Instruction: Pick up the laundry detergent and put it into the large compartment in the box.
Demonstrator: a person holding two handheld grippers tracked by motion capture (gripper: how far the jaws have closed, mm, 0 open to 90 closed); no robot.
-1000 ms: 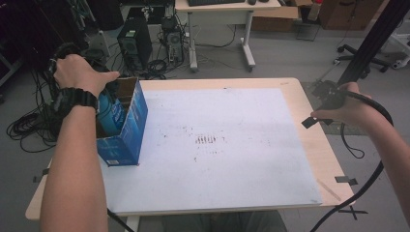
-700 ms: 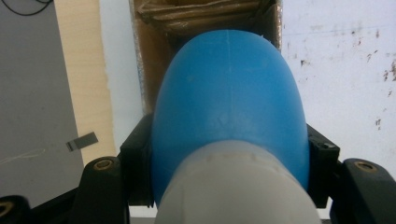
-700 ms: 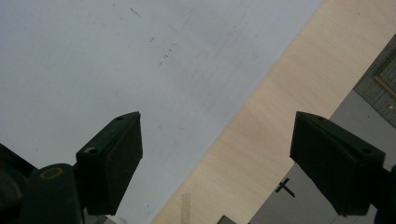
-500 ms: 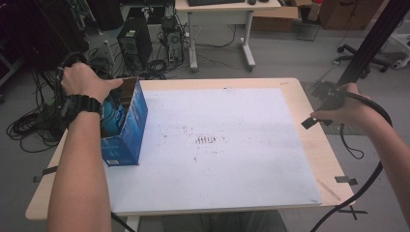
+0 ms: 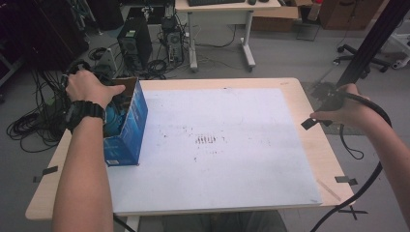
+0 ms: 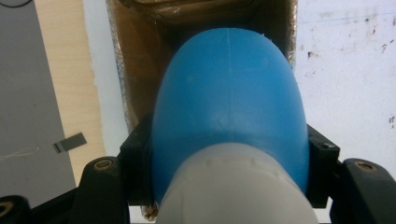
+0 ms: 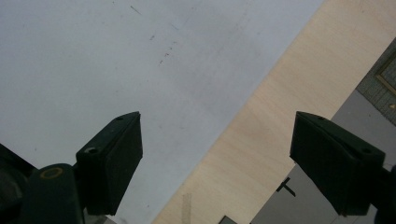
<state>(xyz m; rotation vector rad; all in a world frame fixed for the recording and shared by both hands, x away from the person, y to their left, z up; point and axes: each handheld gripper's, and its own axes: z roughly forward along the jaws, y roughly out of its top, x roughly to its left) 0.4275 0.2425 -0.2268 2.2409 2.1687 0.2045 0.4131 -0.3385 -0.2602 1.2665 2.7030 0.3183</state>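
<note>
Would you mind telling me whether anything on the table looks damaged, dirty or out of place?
The white mat carries dark speckled marks near its middle, like stains or scuffs. Otherwise nothing stands out: the blue box stands upright at the mat's left edge.

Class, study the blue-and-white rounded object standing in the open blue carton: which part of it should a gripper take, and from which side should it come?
Grip the blue rounded object across its wide blue body, coming from above through the blue carton's open top. The carton walls block its sides, and the body looks widest just above its white end, where the left gripper clamps it now.
</note>
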